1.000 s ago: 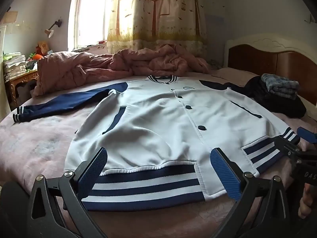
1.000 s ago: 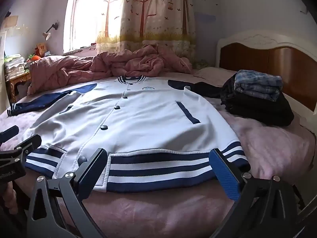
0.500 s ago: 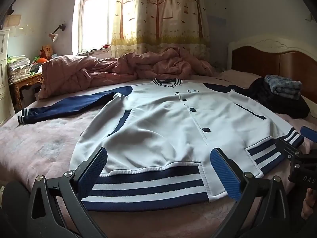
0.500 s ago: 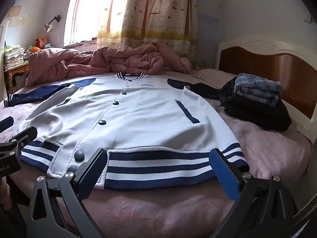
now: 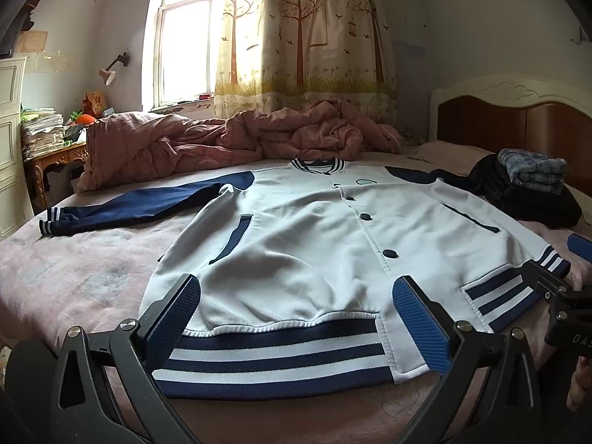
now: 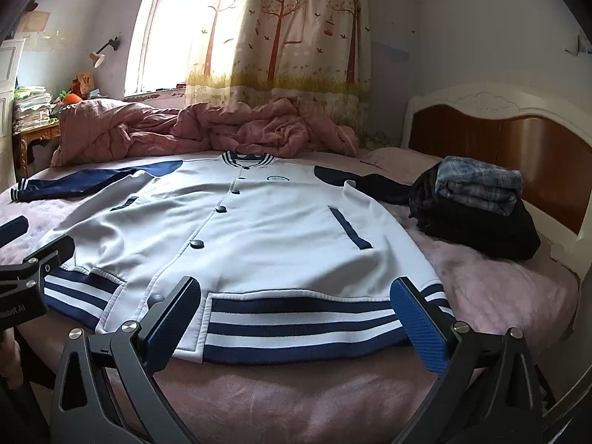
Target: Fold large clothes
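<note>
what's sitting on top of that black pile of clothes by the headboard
A folded blue plaid garment lies on top of the black clothes pile. What lies under the pile is covered.

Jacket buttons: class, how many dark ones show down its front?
4 on the jacket: top, next, third, and lowest near the hem. More may hide near the collar.

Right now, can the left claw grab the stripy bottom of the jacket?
Probably yes. The left gripper has its jaws wide open right at the jacket's hem, with nothing lying between them. The hem lies flat on the bed, so pinching it may need a dip down.
</note>
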A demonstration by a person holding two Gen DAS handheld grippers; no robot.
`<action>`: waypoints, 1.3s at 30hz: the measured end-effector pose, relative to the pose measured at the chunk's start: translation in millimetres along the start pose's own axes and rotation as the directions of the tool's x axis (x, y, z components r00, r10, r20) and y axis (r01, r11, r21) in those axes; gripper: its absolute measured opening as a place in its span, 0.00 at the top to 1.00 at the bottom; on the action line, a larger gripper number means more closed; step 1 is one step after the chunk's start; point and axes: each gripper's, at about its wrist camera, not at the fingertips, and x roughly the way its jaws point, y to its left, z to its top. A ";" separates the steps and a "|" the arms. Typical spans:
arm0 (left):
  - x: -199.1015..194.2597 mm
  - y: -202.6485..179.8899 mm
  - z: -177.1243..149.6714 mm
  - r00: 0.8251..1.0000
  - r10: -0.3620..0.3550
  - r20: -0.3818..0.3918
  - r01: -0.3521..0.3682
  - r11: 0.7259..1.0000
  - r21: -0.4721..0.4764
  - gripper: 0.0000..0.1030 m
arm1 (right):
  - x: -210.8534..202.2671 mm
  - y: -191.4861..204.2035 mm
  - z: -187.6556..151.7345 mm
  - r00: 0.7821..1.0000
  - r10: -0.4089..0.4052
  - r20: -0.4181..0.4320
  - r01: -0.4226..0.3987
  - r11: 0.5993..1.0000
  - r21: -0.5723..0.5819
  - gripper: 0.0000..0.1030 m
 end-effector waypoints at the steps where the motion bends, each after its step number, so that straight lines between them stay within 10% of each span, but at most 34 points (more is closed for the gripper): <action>1: -0.1 -0.1 -0.2 1.000 0.003 -0.001 -0.003 1.000 0.002 0.00 | 0.2 0.4 0.3 1.000 -0.004 -0.001 0.004 1.000 -0.004 0.00; 39: -32.2 -11.2 0.5 0.983 -0.029 0.182 0.023 0.999 0.036 0.00 | 2.7 -5.2 -3.6 1.000 -0.009 -0.022 0.010 0.999 0.037 0.00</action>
